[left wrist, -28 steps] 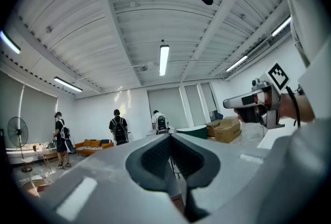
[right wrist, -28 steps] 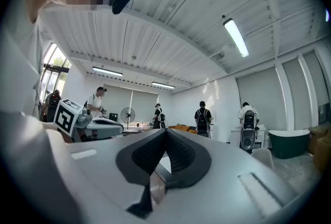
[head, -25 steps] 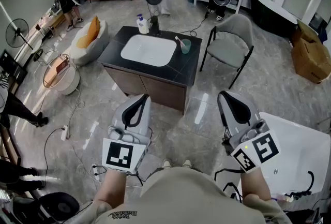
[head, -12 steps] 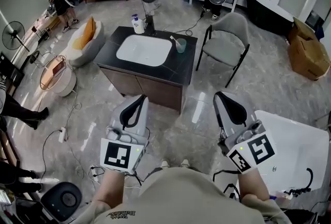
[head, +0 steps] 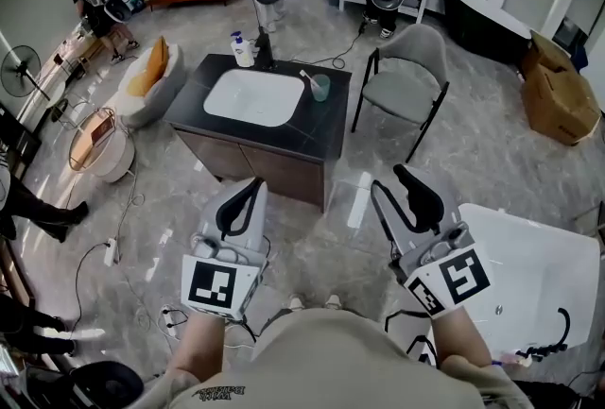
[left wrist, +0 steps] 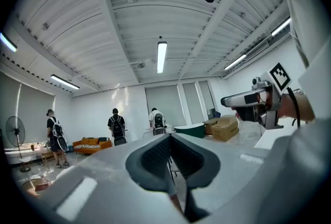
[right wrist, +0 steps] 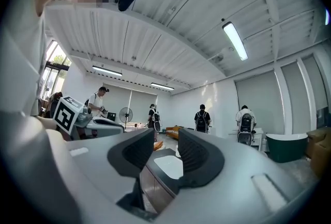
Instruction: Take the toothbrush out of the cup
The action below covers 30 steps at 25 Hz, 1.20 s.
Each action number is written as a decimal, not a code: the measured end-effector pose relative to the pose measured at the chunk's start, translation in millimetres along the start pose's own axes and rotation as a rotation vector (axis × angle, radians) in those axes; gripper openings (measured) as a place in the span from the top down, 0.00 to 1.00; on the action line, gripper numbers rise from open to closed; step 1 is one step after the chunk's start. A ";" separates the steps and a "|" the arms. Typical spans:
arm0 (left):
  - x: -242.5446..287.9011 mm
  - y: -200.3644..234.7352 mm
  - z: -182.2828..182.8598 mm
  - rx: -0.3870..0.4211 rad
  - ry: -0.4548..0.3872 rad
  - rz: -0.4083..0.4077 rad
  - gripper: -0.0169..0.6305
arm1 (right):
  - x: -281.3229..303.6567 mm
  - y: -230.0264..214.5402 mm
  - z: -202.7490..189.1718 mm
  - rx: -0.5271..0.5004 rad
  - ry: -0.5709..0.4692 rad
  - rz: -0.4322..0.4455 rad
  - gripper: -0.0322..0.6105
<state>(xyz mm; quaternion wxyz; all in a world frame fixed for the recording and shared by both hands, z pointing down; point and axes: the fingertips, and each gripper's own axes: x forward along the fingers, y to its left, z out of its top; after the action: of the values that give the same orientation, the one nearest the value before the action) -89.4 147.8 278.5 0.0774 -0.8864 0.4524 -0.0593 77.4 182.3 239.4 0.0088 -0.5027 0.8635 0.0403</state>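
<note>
Two grippers are hovering short of the counter [head: 326, 128]: left gripper [head: 253, 186] is holding its jaws together, empty; right gripper [head: 388, 180] has just been opening, nothing between. Toothbrush [head: 307, 77] is standing in the cup [head: 321, 89] at the far right corner.

A dark vanity counter [head: 321, 131] tops a brown cabinet that stands on a glossy grey tiled floor [head: 473, 152]. A white rectangular basin [head: 253, 98] is set into the counter's left and middle. A teal cup [head: 320, 88] stands upright just right of the basin, near the back edge. At the back left corner stands a white pump bottle [head: 238, 49], with a dark faucet [head: 262, 51] just beside it, behind the basin.
</note>
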 end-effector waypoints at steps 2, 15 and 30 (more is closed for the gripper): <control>3.6 -3.4 -0.5 0.000 0.009 0.008 0.97 | -2.2 -6.3 -0.7 0.002 -0.001 0.004 0.72; 22.2 -22.2 -2.7 0.007 0.037 0.055 0.97 | -10.3 -46.2 -0.3 0.012 -0.024 0.036 0.72; 65.3 9.7 -19.1 -0.027 0.027 0.045 0.97 | 47.3 -60.5 -17.0 0.002 -0.026 0.039 0.72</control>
<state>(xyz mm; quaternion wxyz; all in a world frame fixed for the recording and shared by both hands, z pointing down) -62.4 87.6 297.7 0.0607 -0.8760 0.4742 -0.0637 107.0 110.2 250.0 0.0196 -0.4853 0.8729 0.0462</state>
